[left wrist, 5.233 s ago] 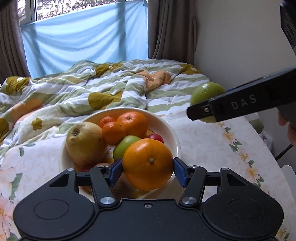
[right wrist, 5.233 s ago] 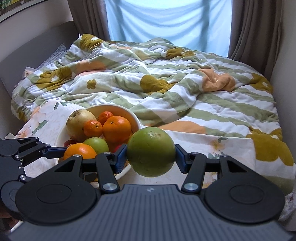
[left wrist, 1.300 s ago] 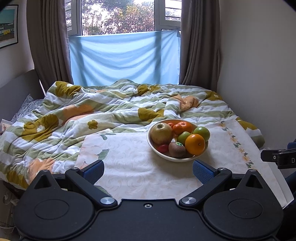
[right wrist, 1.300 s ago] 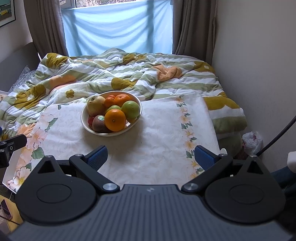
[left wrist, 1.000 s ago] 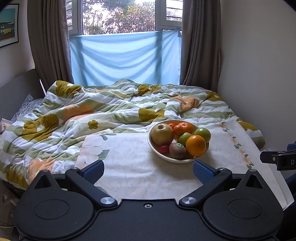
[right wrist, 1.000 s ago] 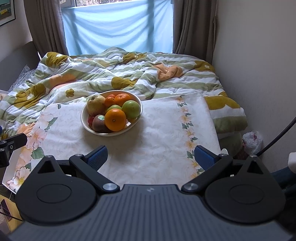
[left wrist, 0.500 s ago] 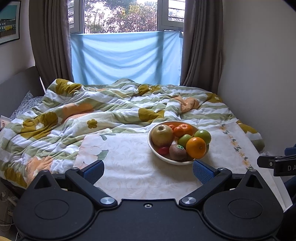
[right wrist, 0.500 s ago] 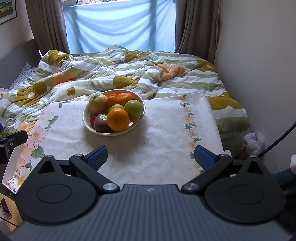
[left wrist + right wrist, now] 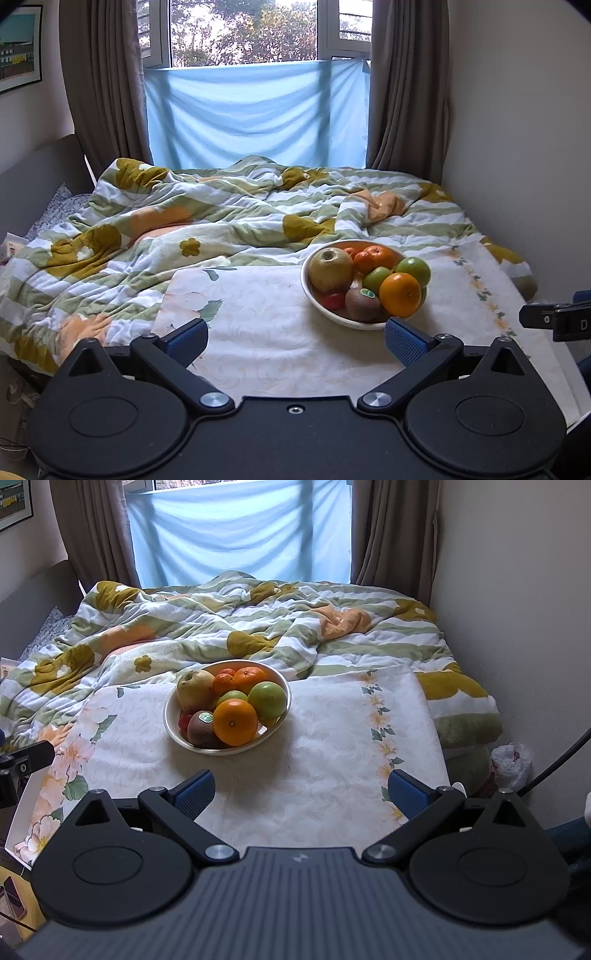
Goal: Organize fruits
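Observation:
A white bowl (image 9: 325,310) (image 9: 170,723) stands on a floral cloth and holds several fruits: a big orange (image 9: 400,294) (image 9: 235,722), a green citrus (image 9: 414,270) (image 9: 267,700), a yellow pear (image 9: 330,269) (image 9: 195,691), a kiwi (image 9: 362,304) (image 9: 201,728), small oranges and a green apple. My left gripper (image 9: 295,338) is open and empty, held back from the bowl. My right gripper (image 9: 300,790) is open and empty, also back from the bowl. The right gripper's tip (image 9: 554,319) shows at the left wrist view's right edge.
The floral cloth (image 9: 258,332) (image 9: 332,746) lies over a board on a bed with a rumpled striped duvet (image 9: 184,229) (image 9: 258,620). A wall runs along the right. A plastic bag (image 9: 511,762) lies on the floor at the right. Curtains and a window are behind.
Five seconds ago the left gripper held the orange and the right the green citrus; both fruits now lie in the bowl. Both grippers are open and have drawn back, drifting slightly in the last second.

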Demonstrator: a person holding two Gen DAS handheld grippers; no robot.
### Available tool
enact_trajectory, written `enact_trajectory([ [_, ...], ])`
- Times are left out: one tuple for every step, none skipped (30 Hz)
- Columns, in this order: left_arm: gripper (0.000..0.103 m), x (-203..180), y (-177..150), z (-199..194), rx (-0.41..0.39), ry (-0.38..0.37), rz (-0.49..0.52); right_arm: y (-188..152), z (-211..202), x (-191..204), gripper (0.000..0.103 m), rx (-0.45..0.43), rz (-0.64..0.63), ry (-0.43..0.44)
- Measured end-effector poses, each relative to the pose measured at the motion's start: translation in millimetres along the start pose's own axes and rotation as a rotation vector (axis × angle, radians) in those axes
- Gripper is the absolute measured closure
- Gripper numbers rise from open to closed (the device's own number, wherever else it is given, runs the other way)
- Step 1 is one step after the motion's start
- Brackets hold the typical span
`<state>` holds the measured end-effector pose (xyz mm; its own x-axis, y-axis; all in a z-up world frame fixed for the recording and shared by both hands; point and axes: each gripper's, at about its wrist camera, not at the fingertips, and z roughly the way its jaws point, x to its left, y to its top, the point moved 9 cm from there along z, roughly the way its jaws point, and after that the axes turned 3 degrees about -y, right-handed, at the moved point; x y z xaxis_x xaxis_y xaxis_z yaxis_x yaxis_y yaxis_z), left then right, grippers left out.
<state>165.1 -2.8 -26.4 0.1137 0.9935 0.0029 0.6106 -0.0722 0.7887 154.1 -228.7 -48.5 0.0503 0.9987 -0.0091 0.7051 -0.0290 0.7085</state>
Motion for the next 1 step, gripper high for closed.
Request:
enact_trajectory([
  [0.000,-0.7,-0.5,1.3,0.004,0.004,0.004,-0.5,1.7,0.8,0.000,0.005,0.002,0.002],
])
